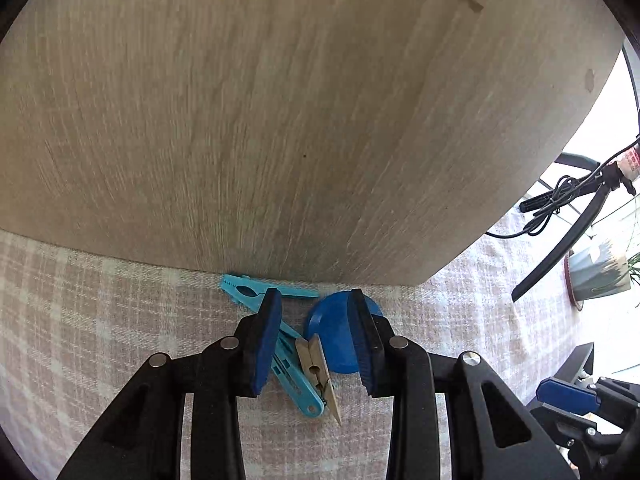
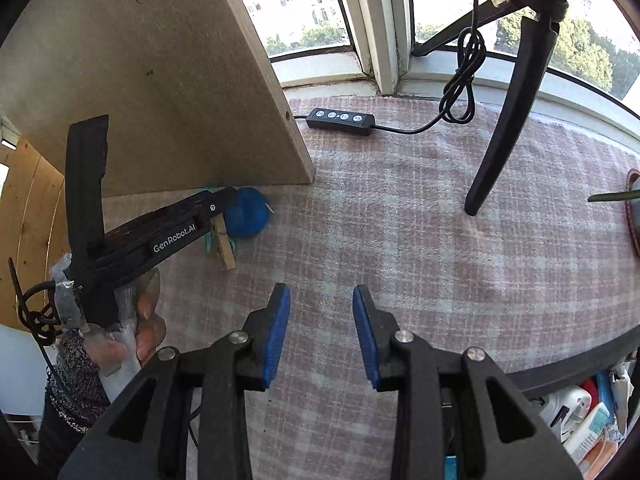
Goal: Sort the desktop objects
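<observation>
A small pile lies on the checked cloth at the foot of an upright wooden board [image 1: 280, 120]. It holds a round blue disc [image 1: 334, 342], a wooden clothes peg [image 1: 316, 368] and two turquoise plastic pegs [image 1: 298, 390]. My left gripper [image 1: 314, 300] hangs open right over the pile, the wooden peg showing between its fingers and the pads pressing on nothing. The right wrist view shows that gripper [image 2: 224, 200] from the side, over the blue disc [image 2: 250, 216] and wooden peg [image 2: 224, 248]. My right gripper [image 2: 322, 292] is open above bare cloth, nothing between its fingers.
A black tripod leg [image 2: 508, 120] stands on the cloth to the right, with a cable and its inline remote [image 2: 340, 118] by the window sill. A plant pot [image 1: 592, 276] sits at the far right. The table's edge [image 2: 580, 364] curves at lower right, clutter below it. A hand [image 2: 148, 328] holds the left gripper.
</observation>
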Action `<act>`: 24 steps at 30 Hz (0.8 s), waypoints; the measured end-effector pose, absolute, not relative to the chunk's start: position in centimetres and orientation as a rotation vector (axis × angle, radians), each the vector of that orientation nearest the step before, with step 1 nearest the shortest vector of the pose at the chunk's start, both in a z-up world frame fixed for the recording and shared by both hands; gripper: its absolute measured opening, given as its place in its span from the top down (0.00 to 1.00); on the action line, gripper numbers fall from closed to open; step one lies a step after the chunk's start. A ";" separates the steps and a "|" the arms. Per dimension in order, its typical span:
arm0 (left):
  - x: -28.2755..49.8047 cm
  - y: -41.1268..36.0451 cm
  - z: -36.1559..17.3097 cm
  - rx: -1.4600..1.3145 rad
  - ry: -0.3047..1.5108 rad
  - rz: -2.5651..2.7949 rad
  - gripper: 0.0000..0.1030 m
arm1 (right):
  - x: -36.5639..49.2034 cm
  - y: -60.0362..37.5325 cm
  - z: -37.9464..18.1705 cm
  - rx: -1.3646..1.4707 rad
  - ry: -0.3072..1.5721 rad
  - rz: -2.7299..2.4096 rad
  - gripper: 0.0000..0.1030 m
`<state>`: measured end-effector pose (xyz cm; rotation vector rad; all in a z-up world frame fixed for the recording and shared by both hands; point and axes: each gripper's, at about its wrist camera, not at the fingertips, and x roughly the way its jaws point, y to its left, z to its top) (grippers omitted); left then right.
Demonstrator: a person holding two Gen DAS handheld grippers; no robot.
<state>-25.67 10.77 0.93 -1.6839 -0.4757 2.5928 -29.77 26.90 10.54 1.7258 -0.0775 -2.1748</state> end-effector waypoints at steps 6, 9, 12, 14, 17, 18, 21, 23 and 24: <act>-22.0 11.4 0.4 -1.806 -0.294 2.428 0.78 | -30.0 26.4 10.1 1.718 -0.088 -2.156 0.69; -22.2 9.6 1.4 -1.759 -0.437 2.485 0.78 | -30.5 25.6 9.8 1.724 -0.094 -2.151 0.69; -23.2 9.3 1.8 -1.746 -0.424 2.508 0.78 | -30.7 24.6 9.4 1.715 -0.082 -2.140 0.69; -24.2 8.9 1.9 -1.737 -0.448 2.515 0.74 | -30.8 24.1 9.4 1.710 -0.068 -2.149 0.69; -24.7 8.7 1.2 -1.763 -0.469 2.485 0.74 | -31.2 23.8 9.0 1.716 -0.083 -2.146 0.69; -24.4 8.9 0.9 -1.774 -0.454 2.472 0.74 | -31.3 23.8 8.9 1.718 -0.090 -2.142 0.69; -22.9 9.5 -0.3 -1.804 -0.450 2.372 0.73 | -31.3 23.8 8.6 1.726 -0.095 -2.135 0.69; -21.2 10.3 -0.6 -1.783 -0.473 2.230 0.74 | -31.2 23.9 8.5 1.728 -0.107 -2.124 0.69; -20.3 10.7 -0.6 -1.764 -0.459 2.194 0.73 | -31.1 23.9 8.5 1.728 -0.109 -2.118 0.69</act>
